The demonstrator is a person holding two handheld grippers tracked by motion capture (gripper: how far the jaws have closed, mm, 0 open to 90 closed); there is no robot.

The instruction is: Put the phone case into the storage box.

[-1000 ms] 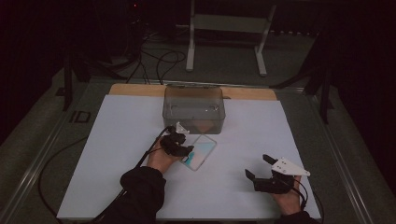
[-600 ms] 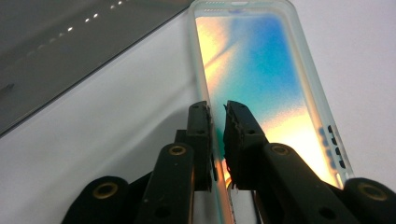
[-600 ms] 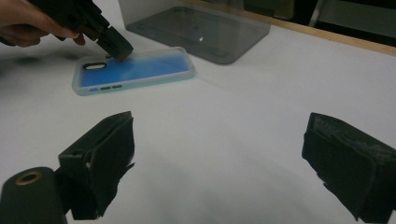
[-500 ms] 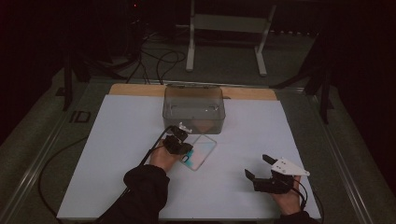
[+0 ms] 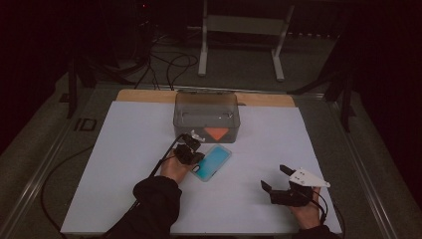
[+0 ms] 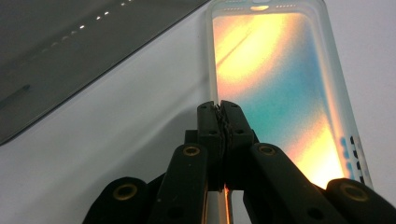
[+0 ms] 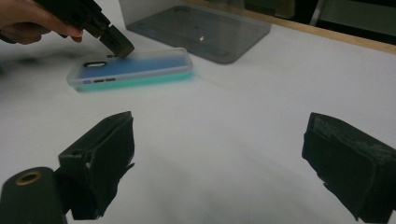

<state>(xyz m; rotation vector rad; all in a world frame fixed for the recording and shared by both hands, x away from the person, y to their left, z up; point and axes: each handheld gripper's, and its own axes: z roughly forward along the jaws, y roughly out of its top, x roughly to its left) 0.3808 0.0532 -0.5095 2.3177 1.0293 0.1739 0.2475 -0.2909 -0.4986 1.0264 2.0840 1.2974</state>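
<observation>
Hands come in from the bottom over the white counter (image 5: 124,149). On the left, the left tool (image 5: 191,151) has its jaws pressed together on the side rim of a blue phone case (image 5: 213,163), which lies flat just in front of a see-through grey box (image 5: 206,114). Over on the right, well apart, the right tool (image 5: 276,178) hangs above the counter with its jaws spread wide, holding nothing.

sleeve (image 5: 152,204): black | hand-held gripper (image 6: 219,116): black, brass screws
</observation>
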